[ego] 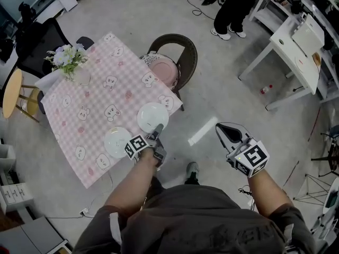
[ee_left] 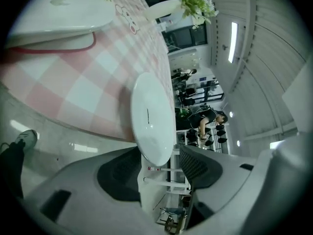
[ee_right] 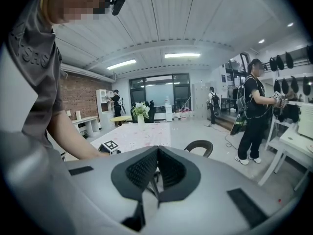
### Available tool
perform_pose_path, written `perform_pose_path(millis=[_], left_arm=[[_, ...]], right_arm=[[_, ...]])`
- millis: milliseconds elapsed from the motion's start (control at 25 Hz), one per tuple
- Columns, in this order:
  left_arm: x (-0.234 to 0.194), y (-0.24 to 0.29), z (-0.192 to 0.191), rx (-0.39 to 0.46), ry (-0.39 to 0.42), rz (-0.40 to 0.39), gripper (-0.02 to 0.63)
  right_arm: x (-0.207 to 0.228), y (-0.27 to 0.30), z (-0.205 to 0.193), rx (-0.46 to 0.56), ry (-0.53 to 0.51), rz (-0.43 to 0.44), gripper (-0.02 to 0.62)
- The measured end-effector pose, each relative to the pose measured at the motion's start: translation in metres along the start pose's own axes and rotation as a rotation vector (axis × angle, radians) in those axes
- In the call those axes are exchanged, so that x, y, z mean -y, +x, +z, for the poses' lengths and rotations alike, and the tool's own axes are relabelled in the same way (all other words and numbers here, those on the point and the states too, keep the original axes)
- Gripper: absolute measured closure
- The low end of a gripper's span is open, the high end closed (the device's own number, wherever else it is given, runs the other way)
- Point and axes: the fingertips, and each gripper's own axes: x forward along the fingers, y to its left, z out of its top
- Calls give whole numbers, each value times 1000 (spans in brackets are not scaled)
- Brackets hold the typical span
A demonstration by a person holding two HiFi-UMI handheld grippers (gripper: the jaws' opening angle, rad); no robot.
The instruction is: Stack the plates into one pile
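two white plates at the centre of the frame. one table under a pink checked cloth. one vase of flowers at upper left. one brown chair at upper centre. one person standing at the top right.

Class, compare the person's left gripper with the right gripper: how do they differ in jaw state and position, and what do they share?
The left gripper has its jaws apart, with the rim of a white plate between them. The right gripper has its jaws together, with nothing in them. The left gripper reaches over the edge of the table; the right gripper hangs over the floor, away from the table. Each carries a marker cube.
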Motion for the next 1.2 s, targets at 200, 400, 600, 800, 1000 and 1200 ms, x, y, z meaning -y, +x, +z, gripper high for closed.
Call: perform_pose_path(millis=[200,400,600,800,1000,1200], left_arm=[[-9,-1,3,40,-54,20,518],[4,-4,-9,27,-86,-69,589],[21,-26,-25,-40,-67,-124,591],[43,-64,-8,-64,-13,-147,591],[36,-119,28,-24,13,-97,591],[5,-173,51,-20,-6,-8,591]], right_arm=[[2,-5,-11,-24,6,-7,603],[1,-5,-11,-29,2,-4,603],[-12,0,0,-21,-7,12,603],[-26,22,18,-1,-35,59,603],[-55,55,38,20,-62,135,603],[-90,88,51,24,-82,201,603]])
